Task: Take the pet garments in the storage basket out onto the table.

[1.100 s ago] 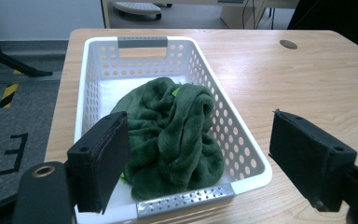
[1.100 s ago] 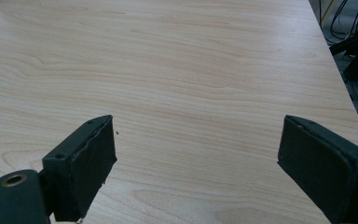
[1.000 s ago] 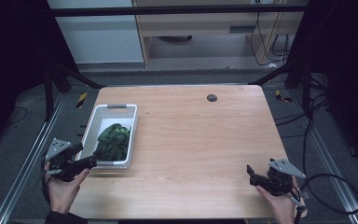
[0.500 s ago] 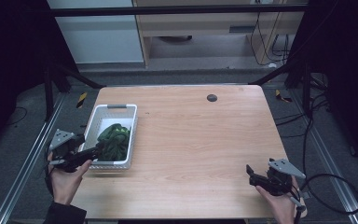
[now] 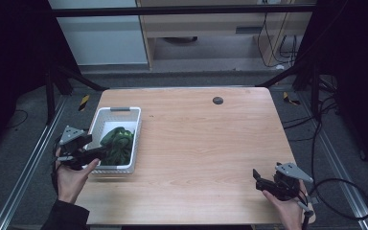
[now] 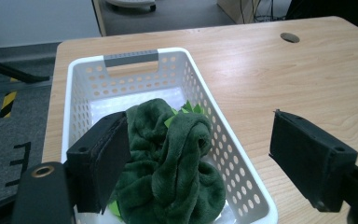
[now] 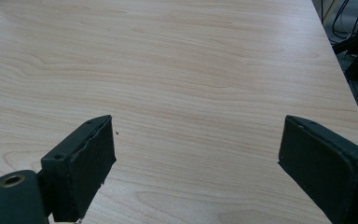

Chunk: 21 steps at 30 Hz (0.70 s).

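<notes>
A white perforated basket [image 5: 136,139] stands at the table's left side with a dark green plush cloth [image 5: 119,143] bunched in its near half. My left gripper [image 5: 104,152] hovers open at the basket's near end. In the left gripper view the left gripper [image 6: 200,126] has one jaw in front of the green plush cloth [image 6: 177,158] and the other over bare wood, past the right wall of the basket [image 6: 177,50]. My right gripper [image 5: 258,176] is open near the front right corner. Bare wood lies under the right gripper [image 7: 198,133].
The wooden table [image 5: 211,143] has a round cable hole [image 5: 217,100] near its far edge. Metal rails and dark frame posts run along both sides of the table. A cable trails from the right gripper off the front right corner.
The left hand has moved forward and to the right, bringing its open jaws from beside the basket to over its near end. The right gripper has stayed put.
</notes>
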Each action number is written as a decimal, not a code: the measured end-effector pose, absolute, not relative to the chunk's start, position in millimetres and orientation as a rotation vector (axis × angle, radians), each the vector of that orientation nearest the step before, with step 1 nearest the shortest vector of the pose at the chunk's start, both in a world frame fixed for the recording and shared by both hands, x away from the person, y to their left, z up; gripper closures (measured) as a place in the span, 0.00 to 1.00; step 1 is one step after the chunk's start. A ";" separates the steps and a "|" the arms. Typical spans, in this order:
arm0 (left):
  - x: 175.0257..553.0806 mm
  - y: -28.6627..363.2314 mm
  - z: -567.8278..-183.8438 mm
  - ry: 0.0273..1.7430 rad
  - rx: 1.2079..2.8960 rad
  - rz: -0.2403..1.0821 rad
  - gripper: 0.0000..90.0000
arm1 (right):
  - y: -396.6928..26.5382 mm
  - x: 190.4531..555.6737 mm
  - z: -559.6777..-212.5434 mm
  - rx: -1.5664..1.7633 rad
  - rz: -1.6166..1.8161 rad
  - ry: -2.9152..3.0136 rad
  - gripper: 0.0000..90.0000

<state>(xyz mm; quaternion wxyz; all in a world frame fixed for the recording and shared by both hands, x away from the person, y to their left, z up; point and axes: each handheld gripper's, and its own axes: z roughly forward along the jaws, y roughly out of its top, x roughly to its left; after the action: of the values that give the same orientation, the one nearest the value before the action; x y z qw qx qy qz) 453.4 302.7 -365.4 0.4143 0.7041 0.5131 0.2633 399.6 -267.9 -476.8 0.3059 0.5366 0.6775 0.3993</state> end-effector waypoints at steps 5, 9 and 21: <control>460.0 299.3 -365.1 1.284 1.801 0.653 0.21 | -268.0 400.2 -477.2 1.419 1.056 1.798 0.12; 465.0 297.8 -363.6 1.282 1.822 0.651 0.21 | -267.8 400.7 -477.8 1.414 1.051 1.807 0.12; 485.8 294.0 -367.2 1.299 1.891 0.605 0.21 | -267.5 401.7 -477.8 1.413 1.054 1.811 0.11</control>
<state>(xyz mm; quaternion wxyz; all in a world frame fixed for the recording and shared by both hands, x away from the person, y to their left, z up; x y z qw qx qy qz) 485.8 294.0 -367.2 0.3751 0.7387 0.5077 0.2364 401.7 -267.5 -477.8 0.3023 0.5330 0.6829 0.3977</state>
